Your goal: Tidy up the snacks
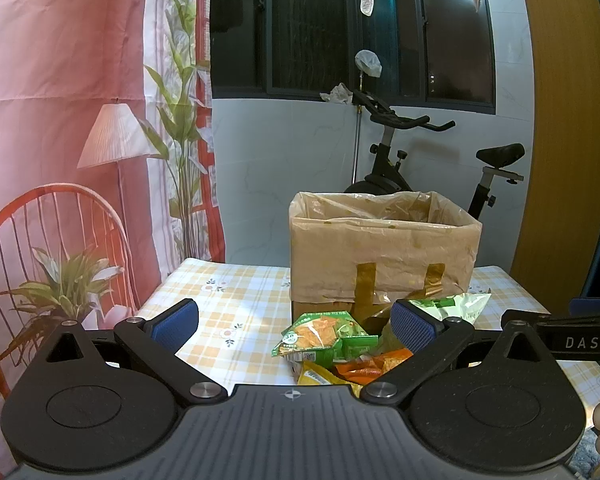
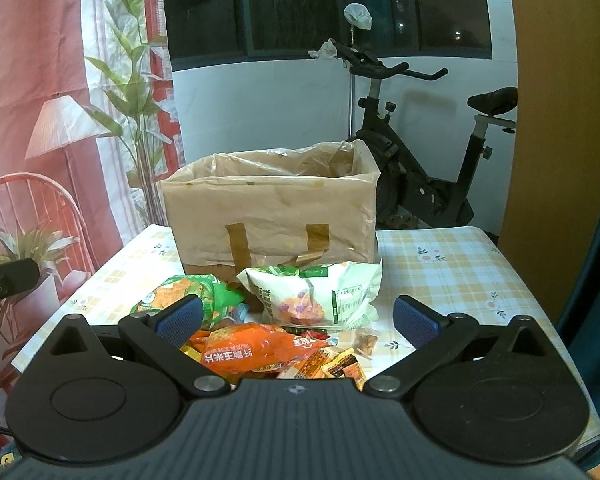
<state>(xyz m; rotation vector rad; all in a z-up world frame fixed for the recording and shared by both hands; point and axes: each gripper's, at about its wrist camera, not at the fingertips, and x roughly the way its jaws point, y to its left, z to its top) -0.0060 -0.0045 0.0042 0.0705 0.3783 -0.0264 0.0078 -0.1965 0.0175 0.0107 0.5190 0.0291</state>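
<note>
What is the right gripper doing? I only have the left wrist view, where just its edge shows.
Observer: The right gripper has its jaws wide open and holds nothing.
Operator: What is in front of it?
Observer: An orange snack bag shows between its jaws, at the near side of the pile.
Operator: And the white bag I see only partly?
Observer: The white and green bag lies whole in that view, just in front of the lined box.

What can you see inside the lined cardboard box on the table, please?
Only the crumpled plastic liner shows inside the box; its front wall hides the bottom, so any contents cannot be seen.
</note>
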